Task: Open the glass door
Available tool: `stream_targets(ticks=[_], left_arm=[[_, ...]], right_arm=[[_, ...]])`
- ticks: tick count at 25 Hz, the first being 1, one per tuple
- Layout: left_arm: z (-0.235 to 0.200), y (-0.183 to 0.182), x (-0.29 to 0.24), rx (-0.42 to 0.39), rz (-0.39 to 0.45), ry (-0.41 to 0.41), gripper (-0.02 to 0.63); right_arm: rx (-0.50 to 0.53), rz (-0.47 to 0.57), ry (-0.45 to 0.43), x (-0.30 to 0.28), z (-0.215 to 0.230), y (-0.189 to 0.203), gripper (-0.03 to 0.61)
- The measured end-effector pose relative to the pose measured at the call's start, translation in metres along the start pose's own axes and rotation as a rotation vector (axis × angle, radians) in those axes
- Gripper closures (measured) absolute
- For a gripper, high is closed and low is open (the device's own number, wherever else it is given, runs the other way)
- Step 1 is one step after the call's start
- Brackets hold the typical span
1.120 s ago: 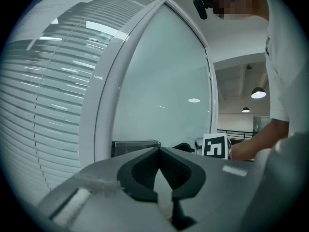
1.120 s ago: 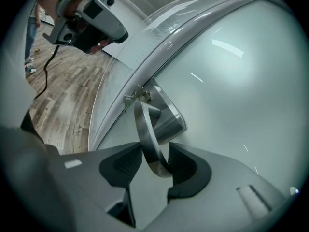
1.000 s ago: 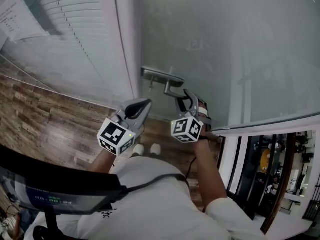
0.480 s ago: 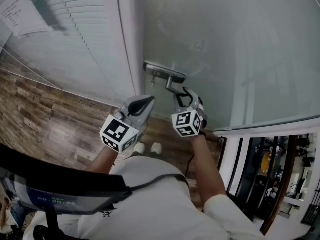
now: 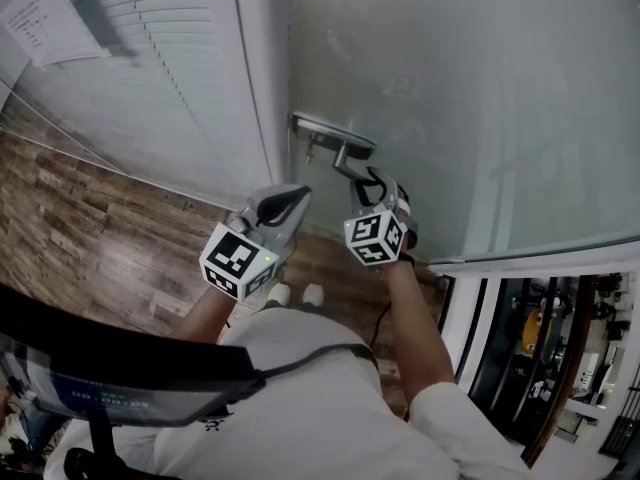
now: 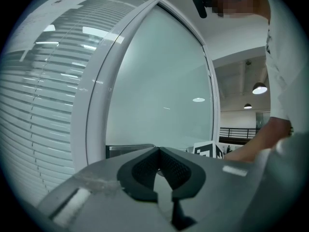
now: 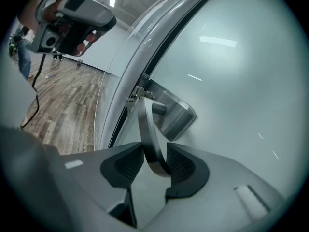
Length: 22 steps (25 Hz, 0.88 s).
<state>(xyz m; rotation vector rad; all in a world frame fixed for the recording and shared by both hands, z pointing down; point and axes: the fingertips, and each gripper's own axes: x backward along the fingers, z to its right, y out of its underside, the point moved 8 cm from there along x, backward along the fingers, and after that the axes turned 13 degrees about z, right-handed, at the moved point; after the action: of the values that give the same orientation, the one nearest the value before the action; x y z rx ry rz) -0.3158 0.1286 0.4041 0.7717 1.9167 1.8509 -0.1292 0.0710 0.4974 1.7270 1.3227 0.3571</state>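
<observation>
The frosted glass door (image 5: 480, 98) fills the upper right of the head view, with a steel lock plate (image 5: 330, 130) at its left edge. From the plate the lever handle (image 7: 148, 129) curves down between the pads of my right gripper (image 7: 155, 161). Its jaws are closing and both pads touch the lever. In the head view the right gripper (image 5: 372, 183) sits just below the plate. My left gripper (image 5: 300, 196) hangs to its left, shut and empty, short of the door frame. In its own view the left gripper (image 6: 158, 151) points at the glass (image 6: 159, 81).
A white door frame (image 5: 262, 78) separates the door from a window with slatted blinds (image 5: 150, 58). Wood-plank floor (image 5: 80, 238) lies at the left and below. A dark area with equipment (image 5: 545, 338) shows past the door's bottom edge at the lower right.
The right gripper has rolled a little on the lever and its jaws have narrowed around it. The left gripper has stayed where it was.
</observation>
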Motion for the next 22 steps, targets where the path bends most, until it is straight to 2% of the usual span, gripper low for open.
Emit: stream_targets(ticks=[5, 9, 14, 22], left_arm=[[0.003, 0.001, -0.004, -0.005, -0.005, -0.025, 0.612], [0.014, 0.004, -0.009, -0.01, -0.022, -0.036, 0.612], [0.027, 0.007, -0.016, -0.017, -0.039, -0.063, 0.612], [0.042, 0.013, -0.016, -0.016, -0.076, -0.09, 0.612]], right_arm=[[0.067, -0.002, -0.025, -0.003, 0.005, -0.001, 0.437], [0.184, 0.006, -0.018, 0.0, 0.011, -0.005, 0.433], [0.282, 0.032, -0.018, 0.0, 0.021, -0.009, 0.422], [0.301, 0.055, -0.039, -0.003, 0.031, -0.006, 0.422]])
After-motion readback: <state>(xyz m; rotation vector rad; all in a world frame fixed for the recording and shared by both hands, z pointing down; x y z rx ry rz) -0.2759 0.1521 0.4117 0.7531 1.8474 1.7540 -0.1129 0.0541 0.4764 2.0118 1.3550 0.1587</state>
